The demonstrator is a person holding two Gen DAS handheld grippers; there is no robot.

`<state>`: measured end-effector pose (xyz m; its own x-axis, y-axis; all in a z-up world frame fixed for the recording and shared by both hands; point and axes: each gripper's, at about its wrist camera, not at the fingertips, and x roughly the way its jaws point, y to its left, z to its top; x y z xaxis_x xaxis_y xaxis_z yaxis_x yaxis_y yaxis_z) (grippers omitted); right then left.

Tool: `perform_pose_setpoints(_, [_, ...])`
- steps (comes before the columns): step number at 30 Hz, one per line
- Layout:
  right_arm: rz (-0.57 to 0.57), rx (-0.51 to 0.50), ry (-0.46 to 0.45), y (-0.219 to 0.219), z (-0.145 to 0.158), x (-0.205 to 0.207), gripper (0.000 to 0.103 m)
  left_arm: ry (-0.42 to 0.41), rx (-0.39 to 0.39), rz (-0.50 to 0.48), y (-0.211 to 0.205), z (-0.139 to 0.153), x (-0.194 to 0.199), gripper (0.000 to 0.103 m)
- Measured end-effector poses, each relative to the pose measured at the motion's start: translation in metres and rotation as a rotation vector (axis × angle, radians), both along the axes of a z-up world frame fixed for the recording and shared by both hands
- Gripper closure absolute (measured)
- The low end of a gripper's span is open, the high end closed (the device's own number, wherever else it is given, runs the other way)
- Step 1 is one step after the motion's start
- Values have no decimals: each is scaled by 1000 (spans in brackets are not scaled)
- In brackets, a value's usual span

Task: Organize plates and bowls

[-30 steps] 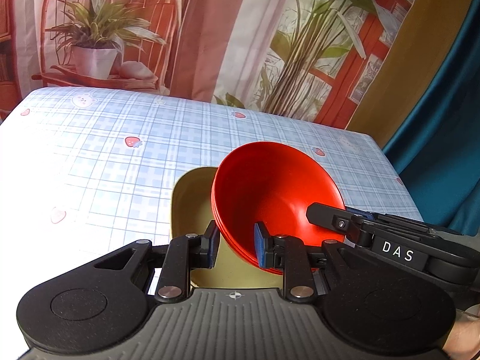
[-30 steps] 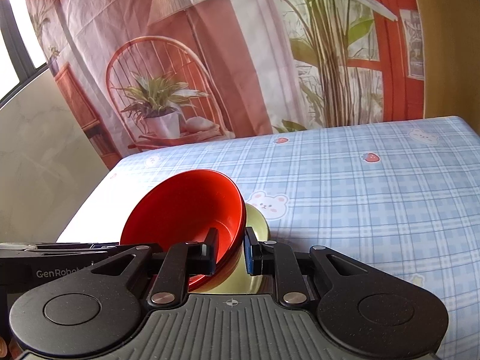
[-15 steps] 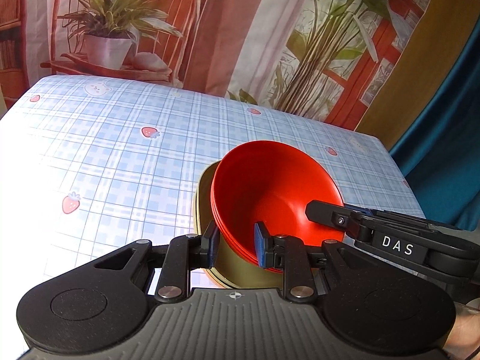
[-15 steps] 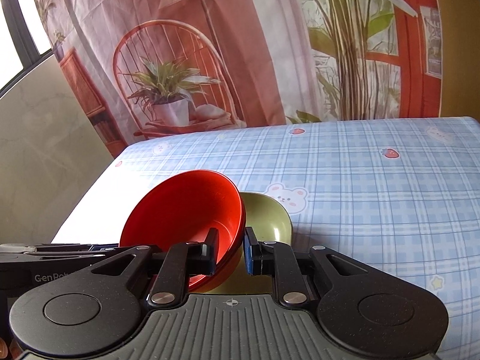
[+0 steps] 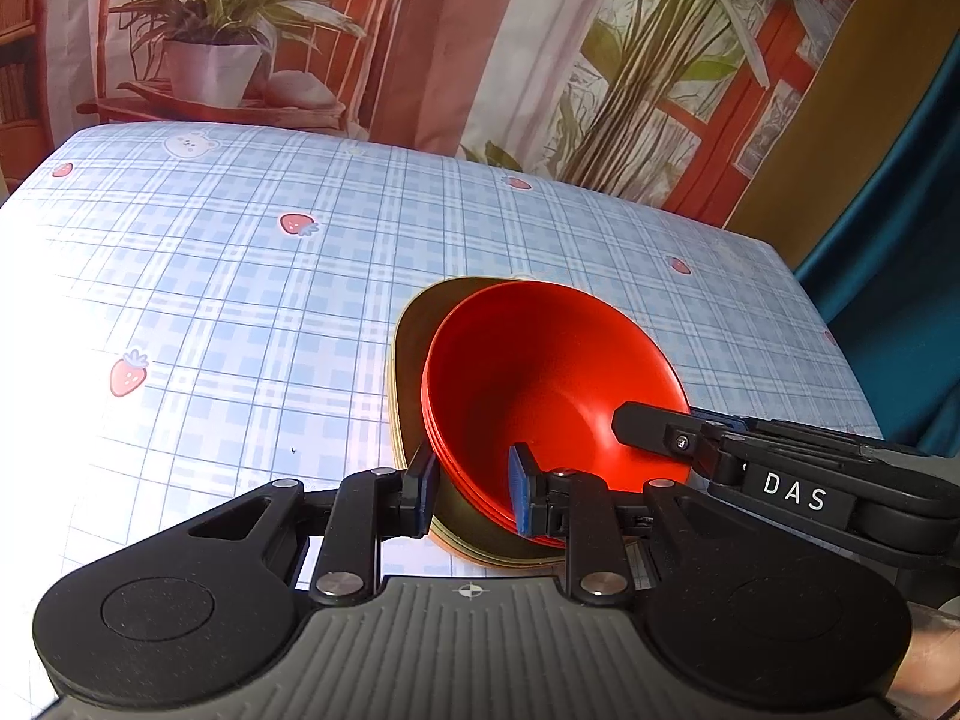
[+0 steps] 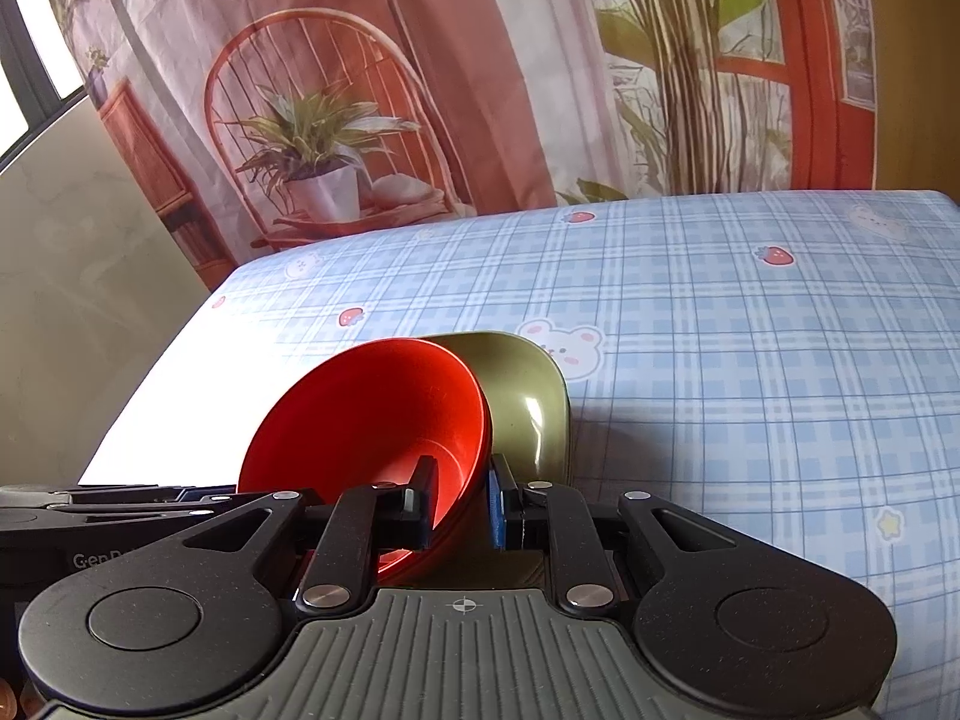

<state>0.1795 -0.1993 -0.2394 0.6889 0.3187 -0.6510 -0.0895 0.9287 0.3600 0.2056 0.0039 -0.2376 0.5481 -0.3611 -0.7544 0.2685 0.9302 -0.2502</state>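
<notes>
A stack of red bowls [image 5: 540, 384] sits tilted inside a stack of olive-green square plates [image 5: 414, 348]. My left gripper [image 5: 471, 489] is shut on the near rim of the red bowls, one finger inside, one outside. My right gripper [image 6: 459, 501] is shut on the opposite rim of the same red bowls [image 6: 372, 414], beside the olive plates [image 6: 528, 402]. The right gripper also shows in the left wrist view [image 5: 630, 420], reaching into the bowl from the right. Whether the plates rest on the cloth or hang above it, I cannot tell.
A table with a blue checked cloth [image 5: 240, 276] printed with strawberries and bears stretches ahead. A printed backdrop curtain [image 6: 420, 90] hangs behind the far edge. A blue curtain [image 5: 900, 276] hangs past the table's right edge.
Both grippers, still shut on the red bowls, have moved with the bowls and plates farther over the table; the bowls sit deeper within the olive plates' outline than a second ago.
</notes>
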Motion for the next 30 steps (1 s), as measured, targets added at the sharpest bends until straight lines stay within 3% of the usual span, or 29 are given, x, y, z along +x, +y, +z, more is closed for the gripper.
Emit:
perform_pose_setpoints(13, [-2, 9, -13, 0, -2, -5, 83, -18, 55, -3, -5, 4, -1, 74])
perform_pose_setpoints(15, [-5, -5, -24, 0, 2, -6, 79, -30, 63, -6, -6, 8, -2, 65])
perform_pose_setpoints(19, [-21, -17, -40, -4, 9, -8, 69, -70, 93, -10, -8, 19, -5, 58])
perform_pose_setpoints(23, [-39, -32, -63, -9, 18, -10, 57, -115, 122, -6, -9, 31, -8, 44])
perform_pose_setpoints(25, [-45, -43, -76, -12, 25, -11, 50, -138, 140, -2, -9, 38, -10, 39])
perform_pose_setpoints(30, [-58, -74, -115, -22, 44, -15, 25, -194, 169, 14, -8, 55, -13, 13])
